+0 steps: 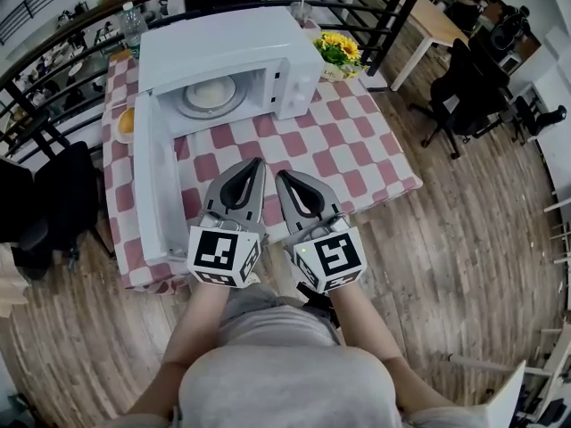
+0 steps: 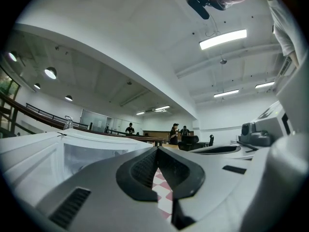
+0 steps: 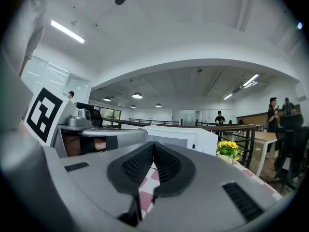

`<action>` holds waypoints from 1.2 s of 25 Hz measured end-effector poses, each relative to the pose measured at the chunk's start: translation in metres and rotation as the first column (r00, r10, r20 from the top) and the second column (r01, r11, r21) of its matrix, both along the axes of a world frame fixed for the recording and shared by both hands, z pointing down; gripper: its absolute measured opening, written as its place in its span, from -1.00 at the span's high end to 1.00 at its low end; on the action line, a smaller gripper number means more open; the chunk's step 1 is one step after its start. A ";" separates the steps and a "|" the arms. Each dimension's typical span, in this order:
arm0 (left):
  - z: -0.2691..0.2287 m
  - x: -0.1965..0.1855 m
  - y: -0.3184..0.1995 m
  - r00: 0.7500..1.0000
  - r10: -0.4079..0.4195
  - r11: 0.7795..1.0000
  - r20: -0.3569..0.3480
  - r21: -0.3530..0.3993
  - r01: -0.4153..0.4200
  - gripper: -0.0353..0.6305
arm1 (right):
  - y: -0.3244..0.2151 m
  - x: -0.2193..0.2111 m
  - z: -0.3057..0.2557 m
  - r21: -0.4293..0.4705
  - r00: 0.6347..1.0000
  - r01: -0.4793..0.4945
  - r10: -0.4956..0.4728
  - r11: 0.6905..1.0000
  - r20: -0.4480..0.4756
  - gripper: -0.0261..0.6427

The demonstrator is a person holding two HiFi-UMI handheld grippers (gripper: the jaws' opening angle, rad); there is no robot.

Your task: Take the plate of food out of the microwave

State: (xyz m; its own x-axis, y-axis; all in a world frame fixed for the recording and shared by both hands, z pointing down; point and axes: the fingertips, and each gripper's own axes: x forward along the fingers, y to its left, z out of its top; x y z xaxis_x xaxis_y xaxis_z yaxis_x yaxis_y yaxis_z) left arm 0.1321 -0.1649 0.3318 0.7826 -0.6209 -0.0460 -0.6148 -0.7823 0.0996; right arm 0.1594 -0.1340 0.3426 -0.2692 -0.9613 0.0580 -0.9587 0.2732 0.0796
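Done so far: microwave (image 1: 223, 47) door (image 1: 152, 181) open, swung out toward left edge of worktop (image 1: 366, 132).

Not yet done: plate of food (image 1: 211, 92) inside microwave near far edge, untouched.

Left hand-held gripper (image 1: 254, 163) and right hand-held gripper (image 1: 284, 176) both clenched, empty, side by side over near edge, well short of plate.

Left to do, by judgement: open up, reach in, grip rim, draw plate out.

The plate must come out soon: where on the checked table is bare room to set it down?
Bare: the red-and-white checked cloth in front of the white microwave, right of its open door, up to the near edge. Crowded: the yellow flowers at the microwave's right, an orange item left of the door.
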 end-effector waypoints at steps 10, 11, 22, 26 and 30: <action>0.009 -0.005 -0.032 1.000 -0.013 0.999 -0.009 -0.052 0.012 0.89 | -0.038 0.003 0.007 -0.012 1.000 0.014 -0.014 1.000 0.013 0.84; 0.009 -0.006 -0.035 1.000 -0.022 0.998 -0.010 -0.059 0.021 0.89 | -0.040 0.003 0.007 -0.015 1.000 0.020 -0.019 1.000 0.013 0.84; 0.022 0.007 -0.077 0.994 -0.111 0.989 -0.016 -0.105 0.108 0.89 | -0.075 0.012 0.017 -0.042 0.993 0.116 -0.117 0.992 -0.009 0.84; 0.027 0.010 -0.097 0.988 -0.152 0.979 -0.039 -0.142 0.145 0.89 | -0.093 0.021 0.019 -0.045 0.990 0.138 -0.138 0.989 -0.015 0.84; 0.037 0.009 -0.113 0.980 -0.192 0.966 -0.054 -0.188 0.179 0.89 | -0.110 0.027 0.024 -0.056 0.987 0.161 -0.162 0.985 -0.014 0.84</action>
State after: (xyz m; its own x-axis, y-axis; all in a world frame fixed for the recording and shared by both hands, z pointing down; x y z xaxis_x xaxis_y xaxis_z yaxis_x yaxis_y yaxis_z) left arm 0.1416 -0.2781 0.3684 0.6520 -0.7576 0.0296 -0.7335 -0.6204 0.2777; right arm 0.1865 -0.2439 0.3671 -0.4192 -0.9005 0.1153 -0.8999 0.4290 0.0781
